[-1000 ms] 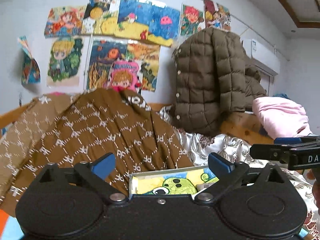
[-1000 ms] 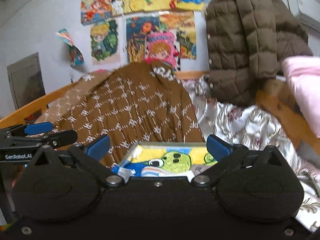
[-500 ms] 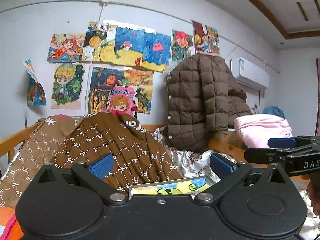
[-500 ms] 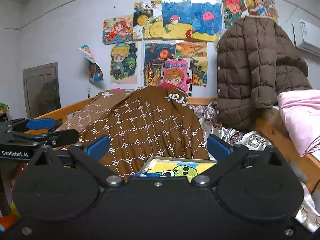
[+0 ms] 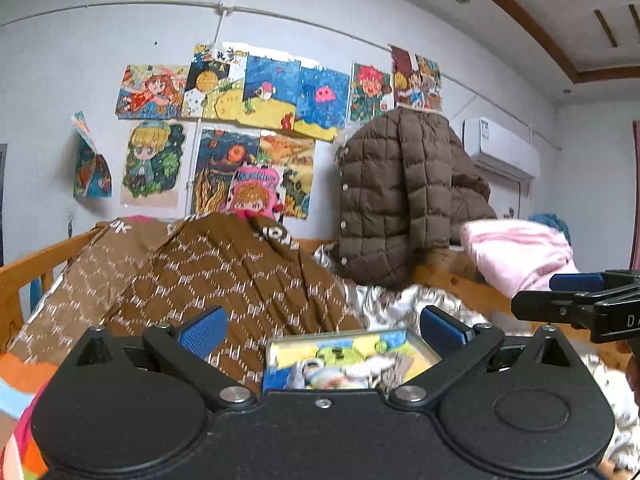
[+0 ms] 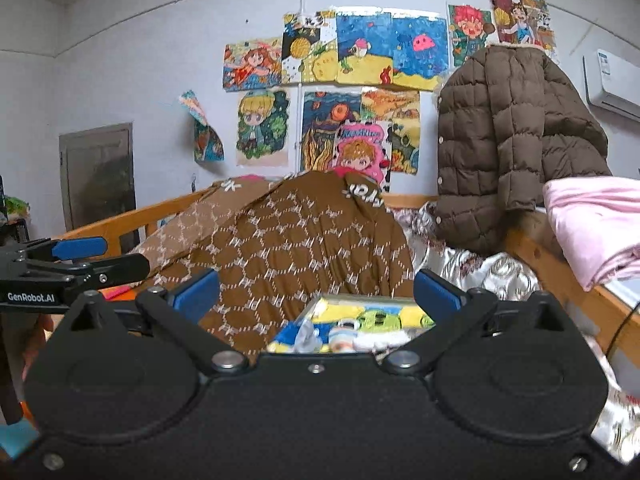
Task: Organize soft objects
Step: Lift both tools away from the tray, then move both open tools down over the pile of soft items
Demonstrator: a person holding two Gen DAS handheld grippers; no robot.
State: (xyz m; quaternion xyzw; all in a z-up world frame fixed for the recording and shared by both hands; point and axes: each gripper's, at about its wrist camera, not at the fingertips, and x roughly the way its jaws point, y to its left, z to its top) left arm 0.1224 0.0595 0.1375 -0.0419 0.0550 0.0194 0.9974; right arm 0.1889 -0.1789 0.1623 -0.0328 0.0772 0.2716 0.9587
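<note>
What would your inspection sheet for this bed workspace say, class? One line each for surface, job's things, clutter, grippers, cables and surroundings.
Surface: bed with a silvery floral cover inside a wooden bed frame.
Job's things: brown patterned quilt heaped on the bed; folded pink blanket on the frame's right side; brown puffer jacket hanging behind.
Clutter: shallow box with a cartoon picture, small items inside, blurred.
Grippers: left gripper and right gripper both open, fingers empty, held above the box.
Cables: one dark cable at the right edge.
Surroundings: children's drawings on the wall, air conditioner, a door.
</note>
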